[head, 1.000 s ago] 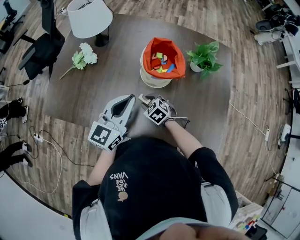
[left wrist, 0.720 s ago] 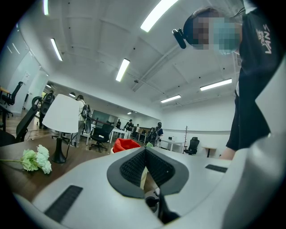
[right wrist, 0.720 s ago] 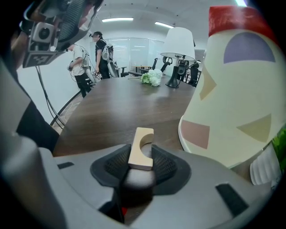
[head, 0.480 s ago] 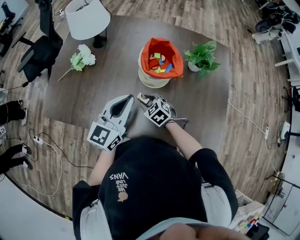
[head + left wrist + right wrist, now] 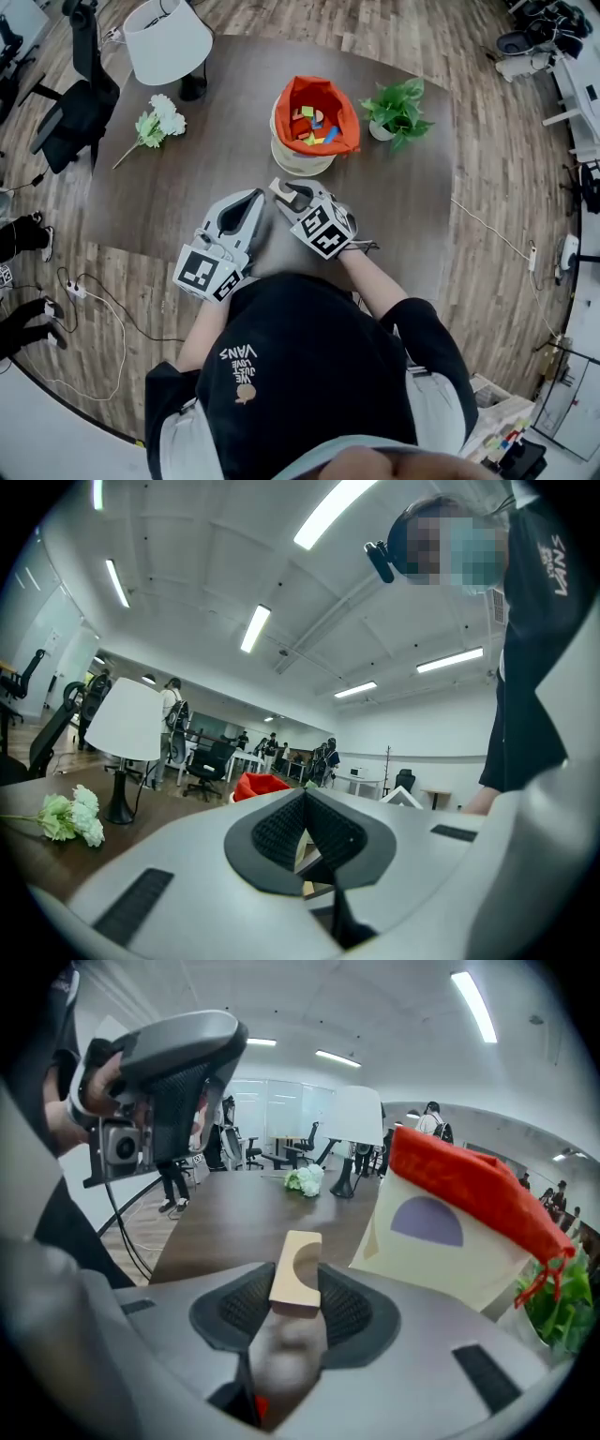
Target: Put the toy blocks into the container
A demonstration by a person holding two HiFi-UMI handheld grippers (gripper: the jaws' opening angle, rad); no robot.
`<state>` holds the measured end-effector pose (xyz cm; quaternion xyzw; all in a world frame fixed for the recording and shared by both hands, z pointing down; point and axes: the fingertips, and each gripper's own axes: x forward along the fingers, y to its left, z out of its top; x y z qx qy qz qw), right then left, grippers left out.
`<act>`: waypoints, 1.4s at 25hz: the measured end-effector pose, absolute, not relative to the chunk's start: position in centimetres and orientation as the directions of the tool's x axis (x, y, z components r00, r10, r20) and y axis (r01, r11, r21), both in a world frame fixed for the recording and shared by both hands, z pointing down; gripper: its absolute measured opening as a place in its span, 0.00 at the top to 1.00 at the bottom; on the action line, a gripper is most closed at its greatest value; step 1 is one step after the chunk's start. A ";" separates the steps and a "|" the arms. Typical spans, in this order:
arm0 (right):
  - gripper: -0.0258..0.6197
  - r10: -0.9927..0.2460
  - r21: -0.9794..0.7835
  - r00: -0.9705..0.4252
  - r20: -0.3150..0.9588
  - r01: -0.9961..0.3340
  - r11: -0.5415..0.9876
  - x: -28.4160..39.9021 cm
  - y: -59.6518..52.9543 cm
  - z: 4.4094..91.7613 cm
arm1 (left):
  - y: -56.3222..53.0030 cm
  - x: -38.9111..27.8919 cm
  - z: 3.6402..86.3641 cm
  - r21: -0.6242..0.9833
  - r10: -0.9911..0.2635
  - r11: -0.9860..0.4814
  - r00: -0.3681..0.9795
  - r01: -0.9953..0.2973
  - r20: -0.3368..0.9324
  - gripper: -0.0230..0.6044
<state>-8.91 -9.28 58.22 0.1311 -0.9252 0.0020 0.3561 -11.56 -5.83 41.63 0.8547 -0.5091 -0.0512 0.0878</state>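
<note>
hand-held gripper (image 5: 305, 797) jaws together, lamp (image 5: 127, 721), flowers (image 5: 73, 817)

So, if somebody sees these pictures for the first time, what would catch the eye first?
The cream container with its bright orange lining, full of coloured blocks, stands out on the dark table, toward its far side. Nearer the person, the right gripper is shut on a pale wooden block with a curved notch. A green plant sits to the container's right.
</note>
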 end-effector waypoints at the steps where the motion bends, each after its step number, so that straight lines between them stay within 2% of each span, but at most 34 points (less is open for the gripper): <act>1: 0.72 -0.248 0.093 -0.720 0.648 -0.248 0.964 -8.9 -9.3 57.6 | -5.9 -11.5 41.6 0.202 -0.878 -0.469 0.479 -0.860 0.001 0.95; 19: 0.72 -0.370 0.091 -0.819 0.438 -0.369 0.925 -6.8 -9.3 47.3 | -6.0 -10.7 41.2 0.192 -0.856 -0.508 0.517 -0.839 -0.007 0.95; 35: 0.72 -0.499 0.117 -0.774 0.389 -0.495 0.861 -2.6 -10.7 44.7 | -7.2 -8.1 41.3 0.197 -0.799 -0.592 0.601 -0.782 -0.016 0.95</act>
